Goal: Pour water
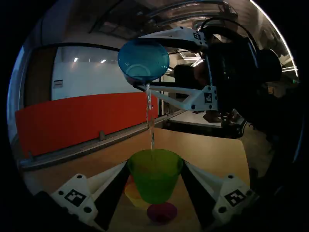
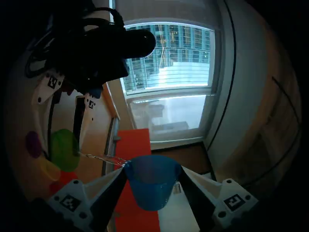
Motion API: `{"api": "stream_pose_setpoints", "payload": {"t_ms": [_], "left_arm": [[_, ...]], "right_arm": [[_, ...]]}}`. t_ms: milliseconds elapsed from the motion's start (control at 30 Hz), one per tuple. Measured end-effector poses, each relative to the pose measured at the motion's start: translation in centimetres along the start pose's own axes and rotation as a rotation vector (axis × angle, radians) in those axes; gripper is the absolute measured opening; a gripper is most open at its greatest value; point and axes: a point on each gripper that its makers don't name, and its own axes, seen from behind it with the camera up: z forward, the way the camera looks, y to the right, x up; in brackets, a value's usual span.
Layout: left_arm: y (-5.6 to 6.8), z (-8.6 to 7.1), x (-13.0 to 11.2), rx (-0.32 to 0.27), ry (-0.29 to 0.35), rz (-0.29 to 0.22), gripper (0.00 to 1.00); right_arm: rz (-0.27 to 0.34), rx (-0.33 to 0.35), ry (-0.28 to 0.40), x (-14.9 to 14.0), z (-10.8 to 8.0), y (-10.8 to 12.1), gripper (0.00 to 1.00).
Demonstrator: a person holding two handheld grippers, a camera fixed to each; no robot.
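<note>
My left gripper (image 1: 155,181) is shut on a green cup (image 1: 155,178), held upright above the wooden table (image 1: 216,152). Above it, my right gripper (image 1: 154,69) holds a blue cup (image 1: 143,62) tipped on its side, and a thin stream of water (image 1: 150,120) falls from its rim into the green cup. In the right gripper view, my right gripper (image 2: 152,185) is shut on the blue cup (image 2: 151,181); water (image 2: 102,157) runs off its rim toward the green cup (image 2: 64,150), which sits between the fingers of my left gripper (image 2: 65,116).
A yellow cup (image 1: 133,193) and a purple cup (image 1: 162,212) lie on the table under the green one. An orange panel (image 1: 77,120) runs along the table's far edge. A large window (image 2: 170,77) fills one wall.
</note>
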Motion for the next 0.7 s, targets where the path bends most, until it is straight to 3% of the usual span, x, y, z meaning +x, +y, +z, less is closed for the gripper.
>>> {"api": "stream_pose_setpoints", "payload": {"t_ms": [700], "left_arm": [[-0.4,0.4,0.5,0.002,0.011,-0.008,0.89]], "right_arm": [[-0.142,-0.004,-0.002,1.3,0.7,0.7,0.93]]}}
